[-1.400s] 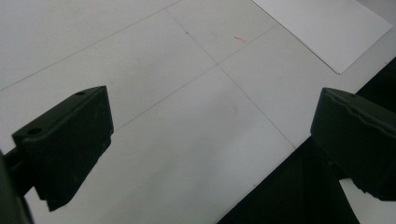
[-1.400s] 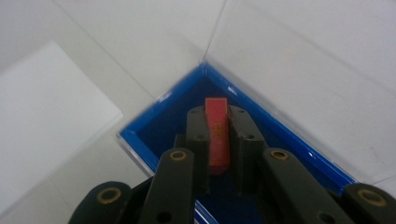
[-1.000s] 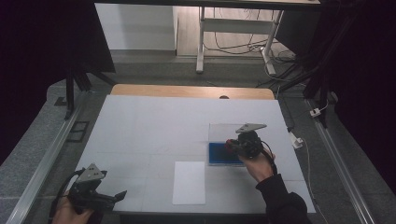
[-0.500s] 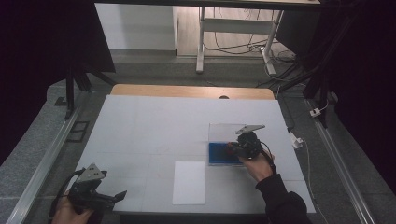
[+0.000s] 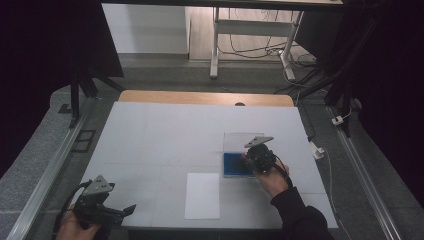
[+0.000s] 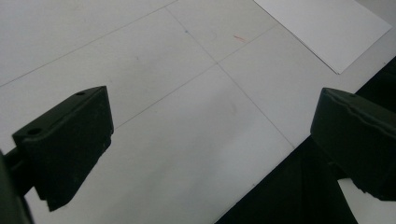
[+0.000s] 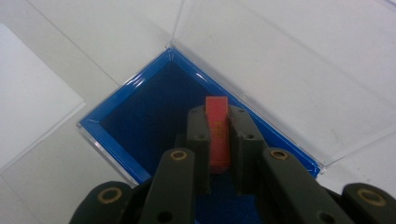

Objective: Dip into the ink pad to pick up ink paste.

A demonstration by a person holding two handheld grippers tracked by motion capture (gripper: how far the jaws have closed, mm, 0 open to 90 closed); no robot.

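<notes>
A shallow box [image 5: 233,165] with a blue lining lies on the white table [image 5: 165,135], and its clear lid [image 5: 239,141] lies open behind it. My right gripper [image 5: 247,157] hovers over the box's right part, shut on a small flat red piece [image 7: 218,133]. In the right gripper view the jaws [image 7: 218,113] pinch that piece upright above the blue lining [image 7: 149,116], with the clear lid [image 7: 280,60] beyond. My left gripper [image 5: 128,210] rests near the table's front left corner. It [image 6: 210,135] stands open with only bare table between its jaws.
A white sheet of paper [image 5: 202,196] lies flat near the front edge, between the two grippers, and its corner [image 6: 327,28] shows ahead of the left jaws. The table's front edge [image 6: 280,163] runs close under the left gripper. A metal rail [image 5: 50,170] borders the left side.
My right gripper has shifted slightly to the left over the blue box, still holding the red piece. The left gripper has stayed put.
</notes>
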